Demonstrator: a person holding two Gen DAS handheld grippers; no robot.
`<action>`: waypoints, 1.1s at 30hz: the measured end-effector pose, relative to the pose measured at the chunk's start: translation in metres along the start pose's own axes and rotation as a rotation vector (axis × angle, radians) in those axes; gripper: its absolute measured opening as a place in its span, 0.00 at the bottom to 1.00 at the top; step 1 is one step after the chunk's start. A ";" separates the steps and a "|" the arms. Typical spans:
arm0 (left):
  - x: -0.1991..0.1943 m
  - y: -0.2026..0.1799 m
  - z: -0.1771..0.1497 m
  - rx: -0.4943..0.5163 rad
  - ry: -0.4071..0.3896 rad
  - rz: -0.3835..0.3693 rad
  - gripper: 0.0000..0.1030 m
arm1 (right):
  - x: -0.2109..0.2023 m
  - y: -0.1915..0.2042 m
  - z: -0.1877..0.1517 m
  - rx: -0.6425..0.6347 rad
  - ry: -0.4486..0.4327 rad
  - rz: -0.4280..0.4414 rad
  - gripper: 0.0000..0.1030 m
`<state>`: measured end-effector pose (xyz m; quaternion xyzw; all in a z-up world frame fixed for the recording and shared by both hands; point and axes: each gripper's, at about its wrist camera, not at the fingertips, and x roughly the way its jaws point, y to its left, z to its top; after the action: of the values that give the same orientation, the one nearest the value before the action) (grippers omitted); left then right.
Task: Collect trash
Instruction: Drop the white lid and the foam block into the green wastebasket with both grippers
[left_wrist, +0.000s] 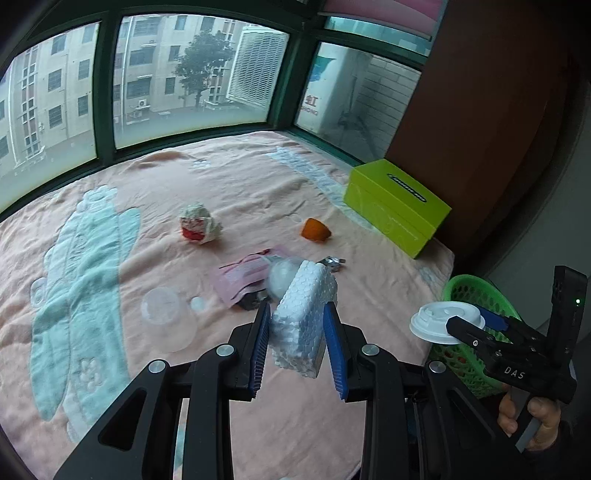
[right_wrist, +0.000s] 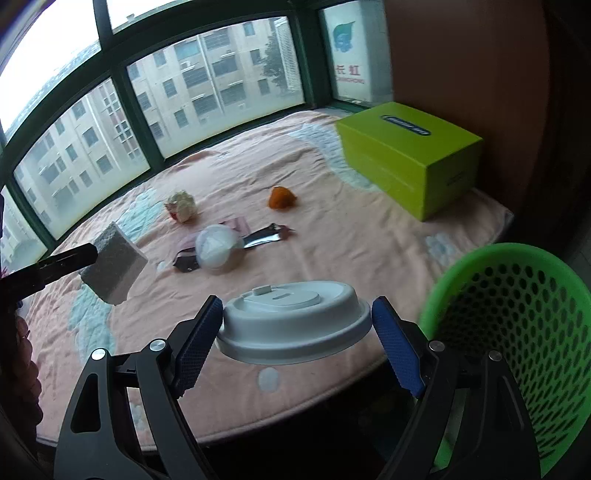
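Observation:
My left gripper (left_wrist: 297, 312) is shut on a white foam block (left_wrist: 303, 314) and holds it above the pink blanket (left_wrist: 147, 206). The block also shows in the right wrist view (right_wrist: 112, 264). My right gripper (right_wrist: 297, 306) is shut on a white cup lid (right_wrist: 291, 325), held above the bed's edge, left of the green mesh basket (right_wrist: 517, 332). The lid (left_wrist: 443, 321) shows over the basket (left_wrist: 476, 295) in the left wrist view. On the blanket lie a crumpled wrapper (left_wrist: 199, 223), an orange peel (left_wrist: 314, 229), a pink mask (left_wrist: 243, 277), a clear dome lid (right_wrist: 218, 247) and a foil wrapper (right_wrist: 266, 236).
A lime green box (left_wrist: 395, 206) stands at the bed's right side by a brown wall. Windows (left_wrist: 184, 74) run along the far side. A clear round lid (left_wrist: 162, 306) lies on the blanket at the left.

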<state>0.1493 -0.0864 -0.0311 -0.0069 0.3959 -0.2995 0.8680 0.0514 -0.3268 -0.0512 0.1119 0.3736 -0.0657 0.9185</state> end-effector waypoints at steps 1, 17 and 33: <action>0.003 -0.010 0.001 0.014 0.003 -0.016 0.28 | -0.005 -0.010 -0.002 0.015 -0.004 -0.017 0.79; 0.049 -0.153 0.015 0.187 0.061 -0.209 0.28 | -0.055 -0.121 -0.036 0.174 -0.018 -0.178 0.81; 0.101 -0.250 0.005 0.281 0.173 -0.264 0.28 | -0.076 -0.177 -0.049 0.216 -0.044 -0.156 0.86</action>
<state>0.0755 -0.3461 -0.0347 0.0881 0.4188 -0.4624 0.7765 -0.0721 -0.4828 -0.0597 0.1792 0.3518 -0.1789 0.9012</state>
